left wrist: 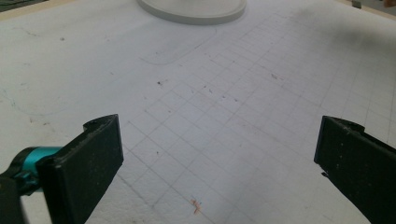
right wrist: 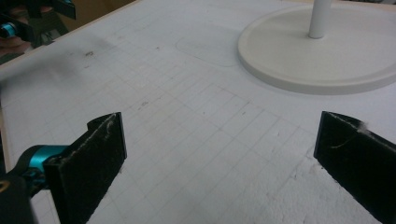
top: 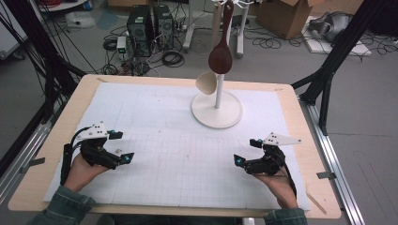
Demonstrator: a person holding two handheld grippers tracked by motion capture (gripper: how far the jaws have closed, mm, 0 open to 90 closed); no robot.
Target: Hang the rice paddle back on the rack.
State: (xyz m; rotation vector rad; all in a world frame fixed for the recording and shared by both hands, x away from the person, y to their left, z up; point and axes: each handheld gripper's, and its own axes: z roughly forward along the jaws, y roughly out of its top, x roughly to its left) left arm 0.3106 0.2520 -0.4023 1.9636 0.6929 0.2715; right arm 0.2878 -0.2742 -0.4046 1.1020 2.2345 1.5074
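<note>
A white stand (top: 217, 110) sits on the far half of the gridded white mat (top: 178, 154), a little right of the middle, with a round flat base and a thin upright pole. A dark brown wooden spoon (top: 221, 55) hangs from the top of the stand, bowl downward, and a pale spoon (top: 206, 82) hangs lower, just to the left of the pole, above the base. Both spoons hang clear of the mat. The left gripper (top: 123, 146) rests at the near left part of the mat, held in the person's left hand (top: 84, 169), its jaws spread wide with nothing between them; in the left gripper view only bare mat lies between the two black jaws, and the edge of the stand's base (left wrist: 191, 11) shows at the top. The right gripper (top: 247, 151) rests at the near right part of the mat in the right hand (top: 277, 180), its jaws likewise wide apart and empty. In the right gripper view the base (right wrist: 322, 60) lies ahead to the right. Both grippers are well apart from the stand and from each other. The mat covers a light wooden table (top: 319, 197).
</note>
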